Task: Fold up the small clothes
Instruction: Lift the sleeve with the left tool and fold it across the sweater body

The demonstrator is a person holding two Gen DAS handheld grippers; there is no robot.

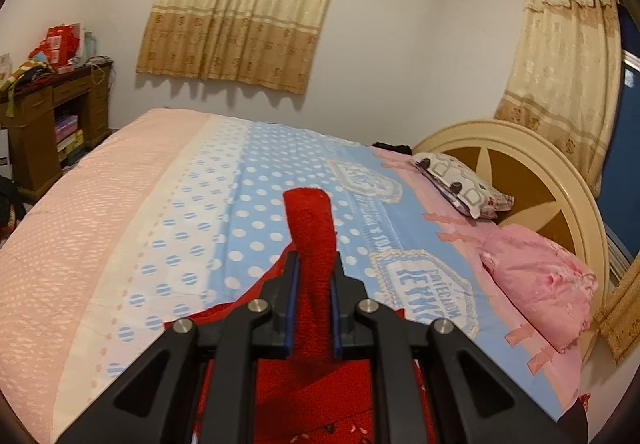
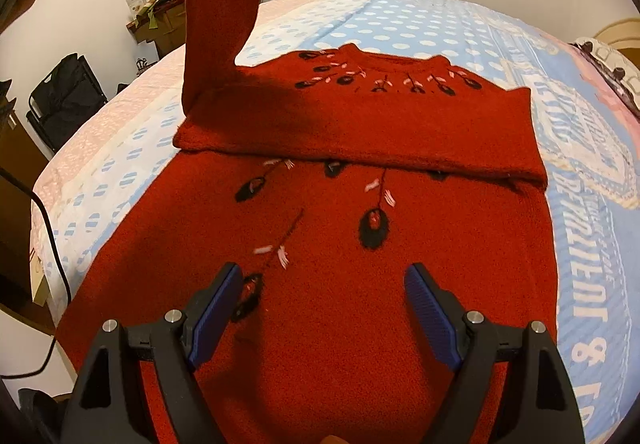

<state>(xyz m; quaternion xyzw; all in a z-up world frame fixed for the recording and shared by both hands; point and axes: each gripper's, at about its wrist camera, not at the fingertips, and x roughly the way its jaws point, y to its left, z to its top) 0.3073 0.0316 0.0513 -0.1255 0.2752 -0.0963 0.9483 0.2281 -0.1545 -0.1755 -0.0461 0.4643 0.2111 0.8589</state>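
Left gripper (image 1: 314,264): pressed together on the sleeve (image 1: 312,236) of the red sweater (image 2: 320,284), whose cuff sticks up past the fingertips.
Right gripper (image 2: 322,284): spread wide, holding nothing, above the sweater's lower front.
Sweater: lies flat on the bed (image 2: 400,23), one sleeve folded across the chest (the other rises straight up out of the right wrist view).
Count: one sweater, two grippers, two pillows (image 1: 536,284) by the headboard (image 1: 532,167), two curtains (image 1: 244,3).
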